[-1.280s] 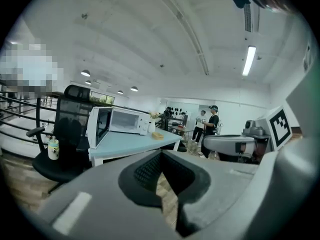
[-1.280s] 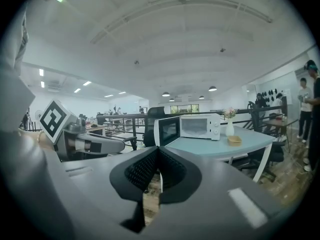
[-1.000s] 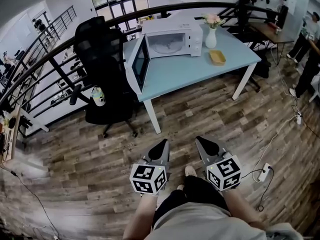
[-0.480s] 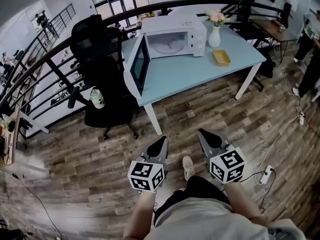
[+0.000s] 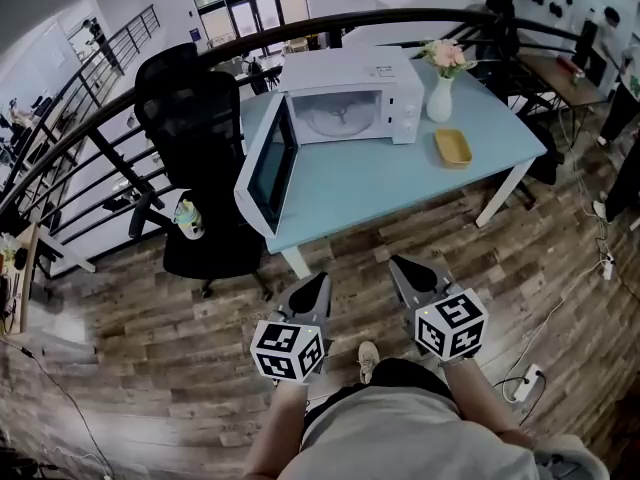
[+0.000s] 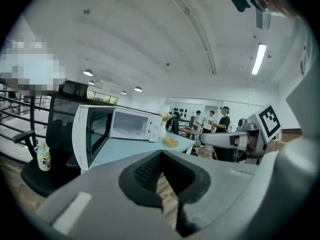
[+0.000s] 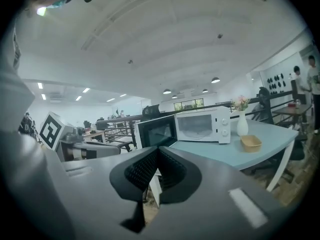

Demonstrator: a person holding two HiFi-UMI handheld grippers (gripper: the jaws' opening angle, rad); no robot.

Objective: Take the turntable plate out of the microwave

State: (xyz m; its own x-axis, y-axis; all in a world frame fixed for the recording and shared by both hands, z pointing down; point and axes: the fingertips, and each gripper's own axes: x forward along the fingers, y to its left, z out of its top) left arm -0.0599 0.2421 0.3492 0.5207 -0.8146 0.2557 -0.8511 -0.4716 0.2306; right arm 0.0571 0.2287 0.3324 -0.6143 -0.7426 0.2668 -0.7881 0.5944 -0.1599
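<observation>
Since a second ago both grippers have travelled forward with me and the worktop [image 5: 400, 183] now sits closer in the head view, its near edge just ahead of the gripper tips. I've got the left gripper [image 5: 318, 284] and the right gripper [image 5: 400, 268] side by side over the wooden floor [image 5: 150, 318], both pointing at the worktop and still short of it. Each gripper's own view shows its jaws pressed together with nothing between them, only floor boards visible through the slit below the pads. On the light blue worktop the white microwave [image 5: 350, 88] stands with its door [image 5: 265, 163] swung wide open to the left, past the worktop's edge. The turntable plate [image 5: 338, 118] is still inside the cavity, lying flat on its floor. To the right of the microwave stand a white vase [image 5: 440, 98] with flowers and a shallow yellow dish [image 5: 453, 148]. A black office chair [image 5: 195, 138] is at the worktop's left, a small bottle [image 5: 186, 218] on its seat.
</observation>
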